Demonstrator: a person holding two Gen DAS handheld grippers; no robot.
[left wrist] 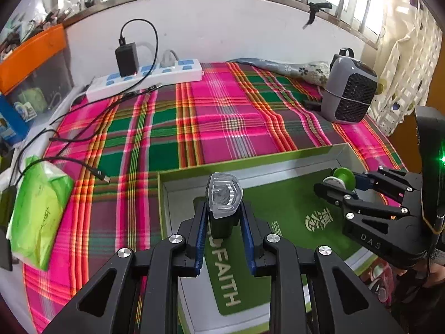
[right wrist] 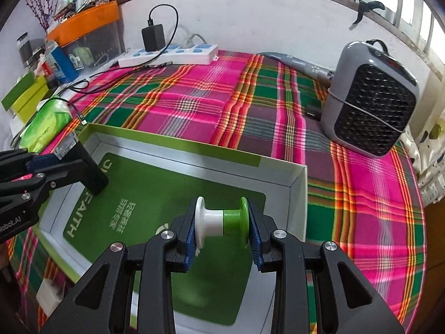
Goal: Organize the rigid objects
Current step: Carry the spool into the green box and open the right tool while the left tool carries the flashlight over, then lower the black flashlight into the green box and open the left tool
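Two tongs hang over one box: the left gripper (left wrist: 224, 220) pinches a small black lamp (left wrist: 223, 199) upright, and the right gripper (right wrist: 222, 224) clamps a white-and-green spool (right wrist: 221, 220), its axis crosswise. Below both, the open box (right wrist: 299, 183) holds only a green card (right wrist: 133, 194); the heater (right wrist: 370, 100) stands at two o'clock.

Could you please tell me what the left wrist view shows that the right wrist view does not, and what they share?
Only the left wrist view shows the clear lens face of the small black lamp in the left gripper. Only the right wrist view shows the white and green spool side-on in the right gripper, and the lime boxes. Both show the open green box, power strip and grey heater.
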